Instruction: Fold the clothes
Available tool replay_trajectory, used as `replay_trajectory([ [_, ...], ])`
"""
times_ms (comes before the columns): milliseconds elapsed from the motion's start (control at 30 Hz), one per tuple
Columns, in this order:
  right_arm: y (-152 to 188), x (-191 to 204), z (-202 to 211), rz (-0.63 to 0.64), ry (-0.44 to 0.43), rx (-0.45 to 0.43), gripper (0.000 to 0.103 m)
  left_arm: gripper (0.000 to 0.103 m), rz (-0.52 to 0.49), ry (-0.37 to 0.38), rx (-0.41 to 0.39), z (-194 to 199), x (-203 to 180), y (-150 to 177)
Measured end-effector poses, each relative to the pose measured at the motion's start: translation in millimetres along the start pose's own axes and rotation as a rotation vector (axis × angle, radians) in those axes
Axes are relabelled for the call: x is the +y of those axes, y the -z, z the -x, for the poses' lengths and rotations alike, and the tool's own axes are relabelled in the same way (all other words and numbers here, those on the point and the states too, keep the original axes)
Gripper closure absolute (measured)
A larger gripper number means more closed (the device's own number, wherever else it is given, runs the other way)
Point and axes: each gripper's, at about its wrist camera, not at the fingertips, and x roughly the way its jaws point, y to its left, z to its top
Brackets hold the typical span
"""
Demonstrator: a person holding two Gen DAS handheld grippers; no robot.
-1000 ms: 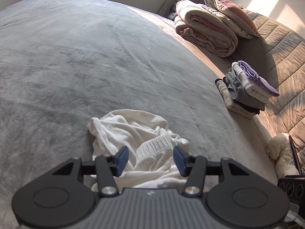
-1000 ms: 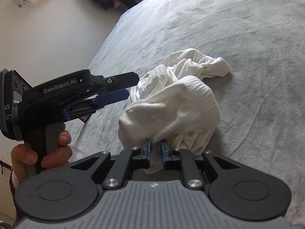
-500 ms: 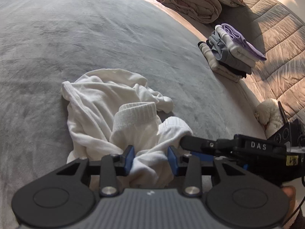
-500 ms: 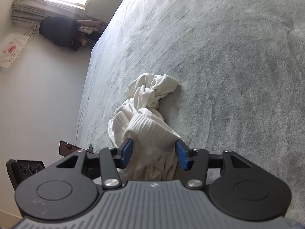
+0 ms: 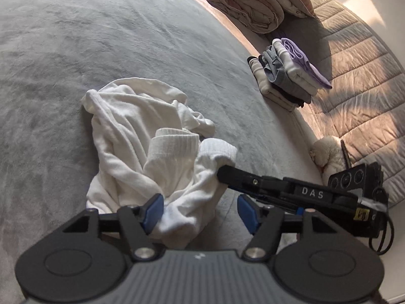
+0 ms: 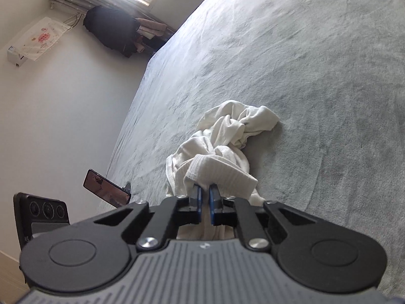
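Left wrist view: a grey plush bed cover (image 5: 76, 50) fills the room's bed, a folded stack of clothes (image 5: 288, 76) at its quilted edge. A crumpled white garment (image 5: 141, 136) lies on it. The right gripper (image 6: 205, 198) pinches its ribbed hem; the left gripper (image 5: 200, 210) is spread wide around bunched cloth. Judging by this, spreading flat comes next.

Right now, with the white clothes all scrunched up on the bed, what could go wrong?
1. The right tool pinches only the ribbed band of the white garment; a hard pull might make it slip out.
2. The garment is bunched and twisted, so lifting it could drag the whole lump instead of opening it flat.
3. The left tool is open beside the cloth, close to the right tool; the two could bump.
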Motion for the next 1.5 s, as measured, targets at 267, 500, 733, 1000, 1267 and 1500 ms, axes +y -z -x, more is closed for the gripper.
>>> replay_trajectory([
  [267, 16.3, 26.5, -10.1, 0.130, -0.124, 0.098, 0.096, 0.032, 0.150, 0.069, -0.028, 17.9, 29.6, 1.9],
  [500, 27.1, 44.3, -13.4, 0.221, -0.115, 0.122, 0.088, 0.031, 0.177, 0.056, -0.057, 26.4, 36.3, 2.6],
  [733, 8.6, 18.0, 11.2, 0.138, 0.008, 0.005, 0.049, 0.031, 0.149, 0.041, -0.054, 22.5, 29.5, -1.5],
  [1000, -1.3, -10.4, 24.7, 0.005, 0.134, -0.044, 0.049, 0.031, 0.111, 0.026, -0.042, 11.8, 19.8, -2.4],
  [1267, 3.2, 0.1, 33.4, 0.060, 0.220, -0.089, 0.048, 0.030, 0.111, 0.007, -0.044, 9.5, 20.1, -3.5],
  [1500, 5.4, -15.4, 25.5, -0.022, 0.233, -0.036, 0.044, 0.030, 0.106, 0.001, -0.075, -0.9, 16.5, -10.8],
])
